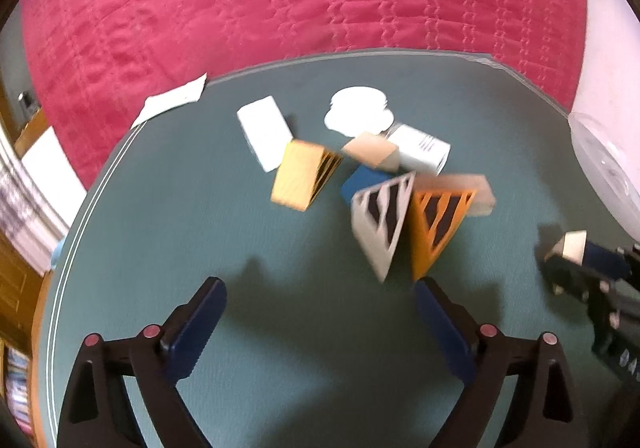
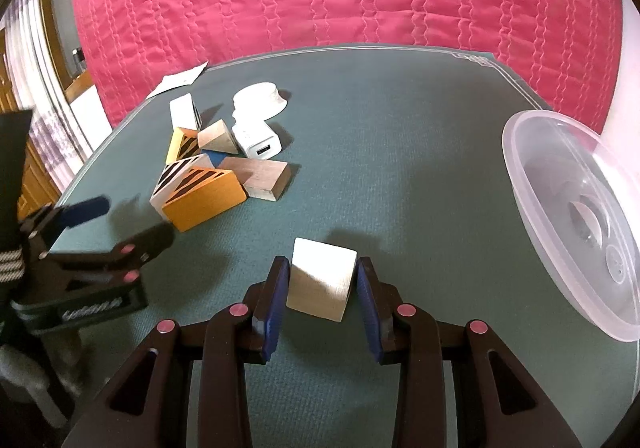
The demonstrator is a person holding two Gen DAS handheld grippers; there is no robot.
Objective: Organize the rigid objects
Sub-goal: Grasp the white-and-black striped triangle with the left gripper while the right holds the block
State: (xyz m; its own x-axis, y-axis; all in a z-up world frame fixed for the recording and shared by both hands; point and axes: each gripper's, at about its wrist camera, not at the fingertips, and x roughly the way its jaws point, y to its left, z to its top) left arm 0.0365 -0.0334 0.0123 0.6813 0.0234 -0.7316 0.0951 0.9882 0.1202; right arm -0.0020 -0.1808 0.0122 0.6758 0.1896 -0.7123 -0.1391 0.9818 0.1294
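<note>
The right gripper [image 2: 322,280] pinches a pale wooden block [image 2: 322,279] between its blue pads, one flat side against each pad, and the block sits just above or on the green table mat [image 2: 400,168]; which of the two cannot be told. The clear plastic container [image 2: 576,224] lies to the right of this gripper, near the mat's right edge and well apart from the block, so carrying the block there looks like a sideways swing to the right. The left gripper [image 1: 320,300] hangs with its jaws spread wide and nothing between them, pointing down at the mat. Just ahead of it and a little to its right lies the pile: a white wedge [image 1: 384,220] and an orange wedge [image 1: 436,228] side by side, touching, their long axes running roughly toward the gripper, the orange wedge's near end just beside its right-hand pad. The left gripper is plainly the nearer one to the pile, the right one the nearer to the container
</note>
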